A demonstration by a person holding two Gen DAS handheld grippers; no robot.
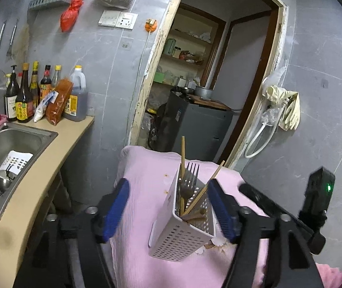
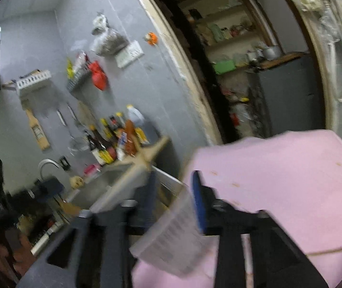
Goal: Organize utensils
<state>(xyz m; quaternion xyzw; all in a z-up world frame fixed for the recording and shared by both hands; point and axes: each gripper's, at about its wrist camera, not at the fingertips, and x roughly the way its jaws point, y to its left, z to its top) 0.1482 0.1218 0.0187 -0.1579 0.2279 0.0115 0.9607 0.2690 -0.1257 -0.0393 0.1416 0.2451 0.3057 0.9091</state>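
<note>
A white perforated utensil holder [image 1: 183, 230] stands tilted on a pink cloth [image 1: 144, 192]. It holds a metal fork [image 1: 190, 175], wooden chopsticks [image 1: 204, 192] and other utensil handles. My left gripper [image 1: 168, 206] is open around it, blue pads apart, the right pad near the holder's edge. In the blurred right wrist view the holder [image 2: 168, 230] appears between the blue fingers of my right gripper [image 2: 175, 206], which seems to grasp its rim. A single chopstick [image 2: 327, 250] lies on the pink cloth [image 2: 279, 180].
A steel sink [image 1: 10, 144] at left holds another white holder [image 1: 15, 160] and a ladle. Sauce bottles [image 1: 27, 96] stand on the beige counter [image 1: 58, 144]. A doorway [image 1: 207, 84] to a storeroom lies behind. Strainers hang on the wall.
</note>
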